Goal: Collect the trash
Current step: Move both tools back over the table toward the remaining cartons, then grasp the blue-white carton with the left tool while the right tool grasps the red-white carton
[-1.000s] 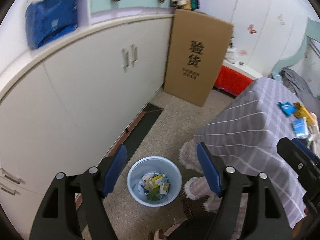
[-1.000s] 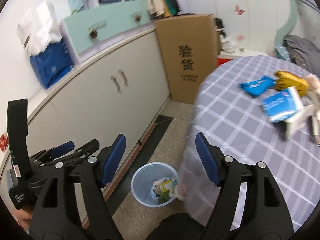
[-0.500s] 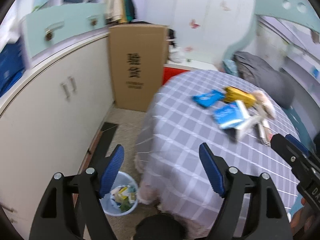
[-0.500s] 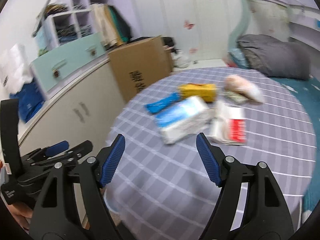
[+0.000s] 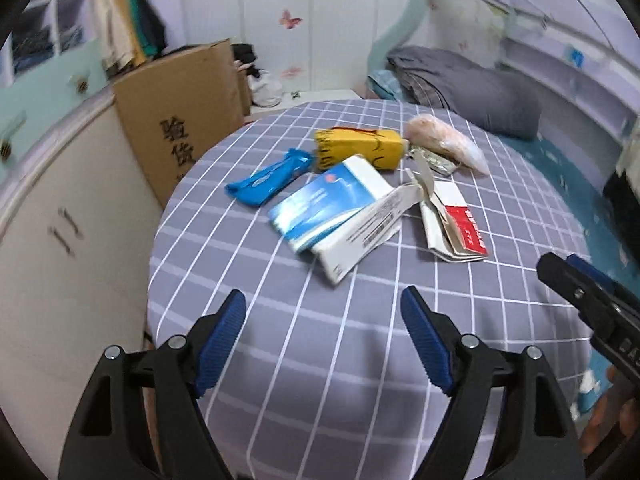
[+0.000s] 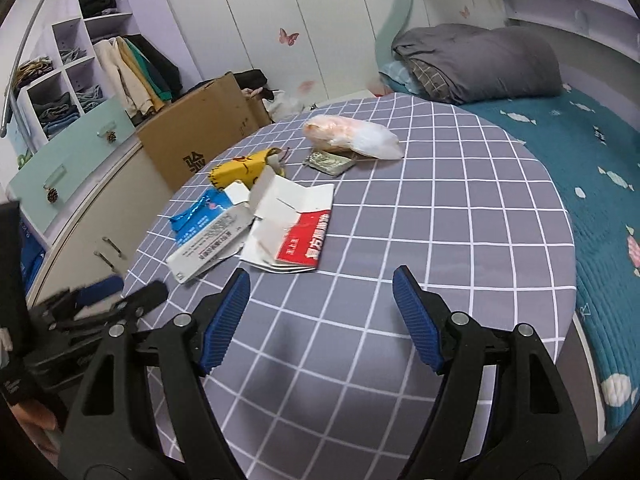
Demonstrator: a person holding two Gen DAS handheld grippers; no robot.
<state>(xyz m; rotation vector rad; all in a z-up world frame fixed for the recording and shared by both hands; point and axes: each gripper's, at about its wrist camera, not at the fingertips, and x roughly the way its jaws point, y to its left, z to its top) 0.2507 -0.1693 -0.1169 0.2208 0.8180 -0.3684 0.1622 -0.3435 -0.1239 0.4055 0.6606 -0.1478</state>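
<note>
Now, L to R on table (image 5: 320, 360): blue wrapper (image 5: 269, 179), blue box (image 5: 332, 204), red carton (image 6: 296, 232), bag (image 6: 352, 138). Left tongs (image 5: 322, 320) opening, right tongs (image 6: 321, 300) released, both empty. Risk: overlapped boxes drag neighbours off the edge

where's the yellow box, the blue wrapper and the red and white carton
yellow box (image 5: 360, 148), left wrist view, middle of its top face
blue wrapper (image 5: 268, 182), left wrist view, centre of the crumpled foil
red and white carton (image 6: 304, 242), right wrist view, on the red printed panel
</note>
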